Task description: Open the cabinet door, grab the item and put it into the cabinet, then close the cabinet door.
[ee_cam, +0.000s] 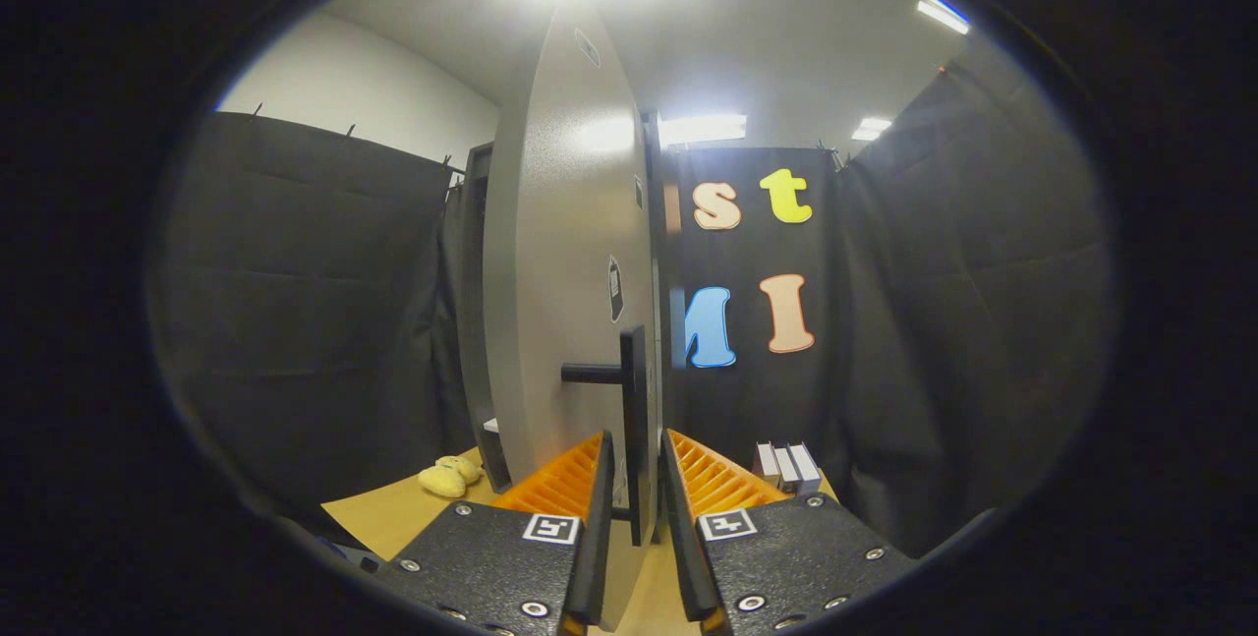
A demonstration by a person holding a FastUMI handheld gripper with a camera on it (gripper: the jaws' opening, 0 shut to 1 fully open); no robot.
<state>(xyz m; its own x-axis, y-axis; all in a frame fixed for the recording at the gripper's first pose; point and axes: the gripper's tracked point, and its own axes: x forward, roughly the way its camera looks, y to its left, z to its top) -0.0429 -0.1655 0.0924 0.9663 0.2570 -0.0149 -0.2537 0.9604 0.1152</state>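
Where the dark booth curtain (pixel 324 321) hangs on the left, a wooden desk (pixel 393 513) starts below it. On the desk, left of the fingers and a little beyond their tips, lies a small yellow soft toy (pixel 450 477), well clear of both fingers and touching neither.

Next rightward: the cabinet (pixel 474 321), seen as a dark frame edge standing on the desk just past the toy. Its grey door (pixel 560 302) is swung out toward the camera, seen nearly edge-on, tall and upright. A few small stickers sit on the door face; too small to make out.

A dark handle (pixel 634 420) runs vertically down the door's near edge, with a short bar sticking out to the left from it.

Gripper (pixel 639 459): the fingers are narrowly apart, one on each side of the handle's lower part. Left finger (pixel 565 479) lies just beside the handle on the door-face side; right finger (pixel 708 479) just beside it on the other. Whether both actually press on the handle cannot be told from this angle.

Right of the fingers, on the desk beyond their tips, a short row of small box-like items (pixel 786 464) stands against the curtain.
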